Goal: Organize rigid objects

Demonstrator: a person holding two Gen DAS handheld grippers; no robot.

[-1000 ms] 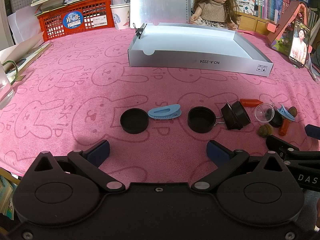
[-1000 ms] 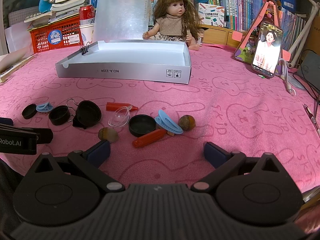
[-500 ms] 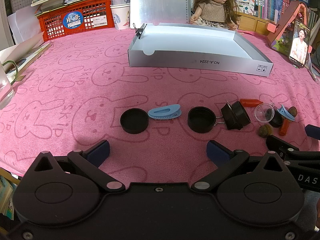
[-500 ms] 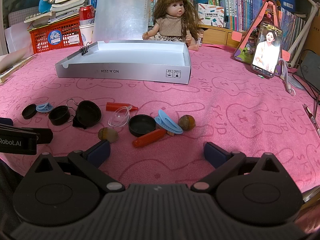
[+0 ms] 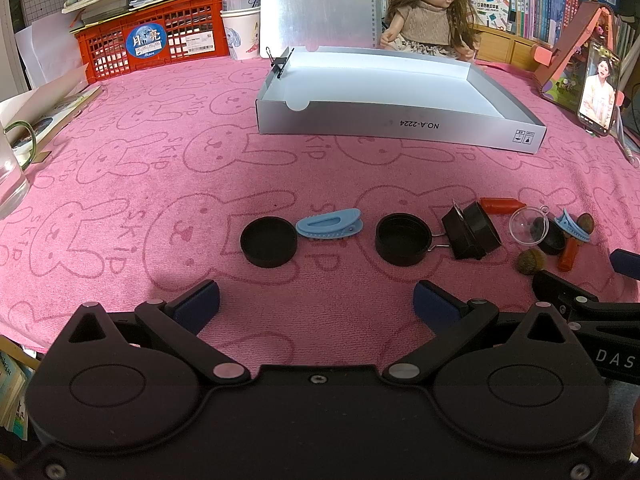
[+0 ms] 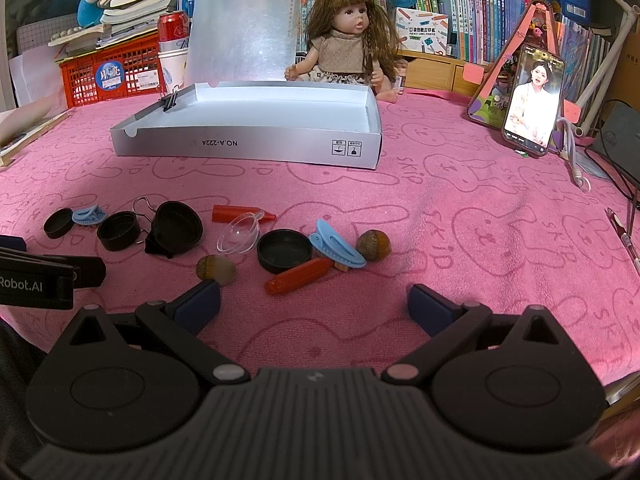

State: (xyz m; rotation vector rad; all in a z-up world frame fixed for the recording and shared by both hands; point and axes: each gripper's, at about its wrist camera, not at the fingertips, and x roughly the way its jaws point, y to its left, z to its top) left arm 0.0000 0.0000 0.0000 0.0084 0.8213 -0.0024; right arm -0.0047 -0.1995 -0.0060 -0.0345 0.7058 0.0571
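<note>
Nothing has moved since the earlier frames: both grippers hang at the same place and every small thing lies as before.

The left gripper point(image 5: 316, 304) is low over the pink worktop point(image 5: 160, 168), its fingers wide apart and holding nothing. Just ahead of it, slightly to the left, lies a black cap point(image 5: 269, 241). A blue hair clip point(image 5: 329, 223) touches the cap's right side. Ahead and a little to the right sits a second black cap point(image 5: 403, 239), and right of it a black binder clip point(image 5: 472, 230) leans under another round black lid.

The right gripper point(image 6: 314, 306) is also spread wide and empty. Just ahead of it lies a red cylinder point(image 6: 298, 276), which touches a black lid point(image 6: 284, 251) and a second blue hair clip point(image 6: 340, 244). An acorn point(image 6: 373, 245) lies just right of that clip, and another acorn point(image 6: 216, 269) is near the gripper's left finger. A clear half-sphere point(image 6: 239, 234) rests left of the lid, with a second red cylinder point(image 6: 240, 213) behind it.

Far ahead of both grippers stands the open silver box point(image 6: 248, 146), with nothing inside that I can see. Behind the box a doll point(image 6: 347, 52) sits.
</note>
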